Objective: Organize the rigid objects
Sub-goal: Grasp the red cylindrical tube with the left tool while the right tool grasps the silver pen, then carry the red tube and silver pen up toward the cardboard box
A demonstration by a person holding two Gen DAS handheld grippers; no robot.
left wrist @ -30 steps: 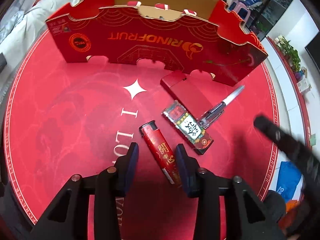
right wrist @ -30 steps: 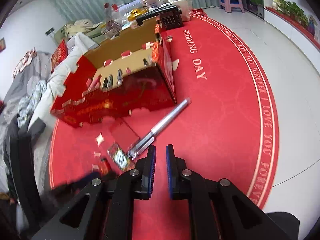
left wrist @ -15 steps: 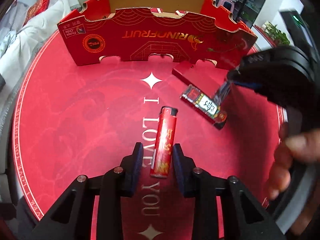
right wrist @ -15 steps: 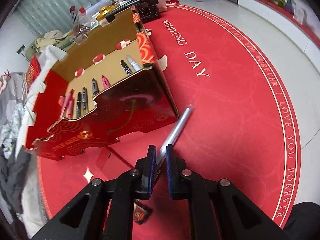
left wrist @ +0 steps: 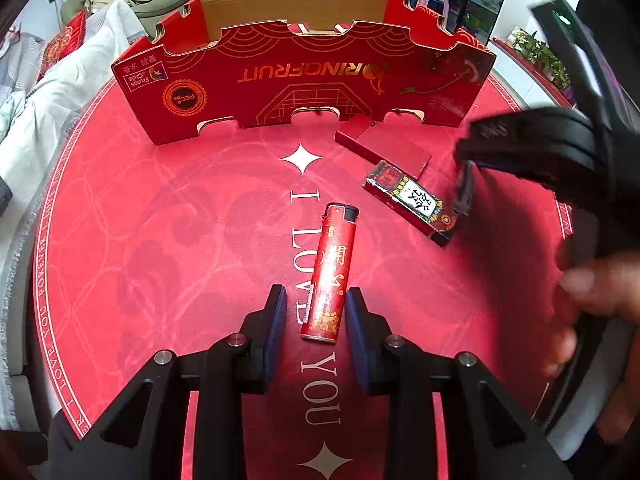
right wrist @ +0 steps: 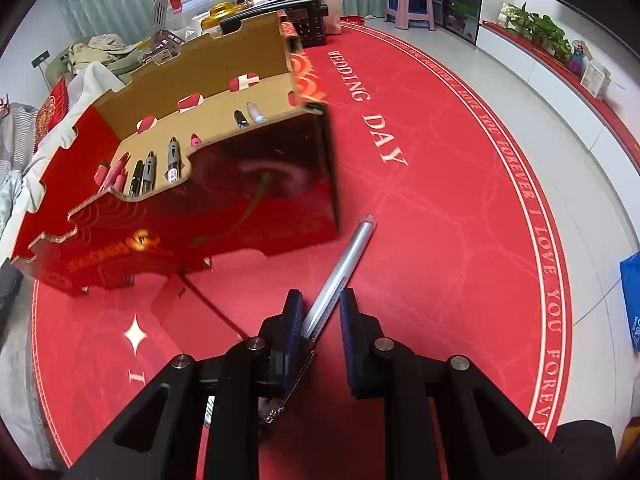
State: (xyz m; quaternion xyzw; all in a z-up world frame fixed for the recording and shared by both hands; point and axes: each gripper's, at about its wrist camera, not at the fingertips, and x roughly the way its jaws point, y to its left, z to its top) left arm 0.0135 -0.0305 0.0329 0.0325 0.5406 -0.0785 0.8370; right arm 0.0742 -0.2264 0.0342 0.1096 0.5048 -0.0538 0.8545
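A red lighter [left wrist: 330, 276] with gold print lies flat on the red mat [left wrist: 160, 240]. Its lower end sits between the fingers of my left gripper [left wrist: 316, 320], which is open, with a gap on each side. A silver pen [right wrist: 348, 264] lies on the mat beside the red cardboard box [right wrist: 200, 208]. My right gripper [right wrist: 320, 320] straddles the pen's near end; its jaws are opening and the right pad stands clear of the pen. In the left wrist view the right gripper [left wrist: 464, 196] hangs by a patterned lighter [left wrist: 412, 200], held by a hand [left wrist: 592, 300].
The open box [left wrist: 304, 76] stands at the mat's far side, and several pens [right wrist: 148, 168] lie in it. A flat red case [left wrist: 384, 144] lies against its front wall. White cloth [left wrist: 60, 92] is piled to the left. Clutter and a black phone [right wrist: 312, 20] sit behind the box.
My left gripper rolled so the red lighter now lines up between its fingers, and its jaws narrowed slightly. My right gripper came down onto the silver pen and its shut jaws have parted around it.
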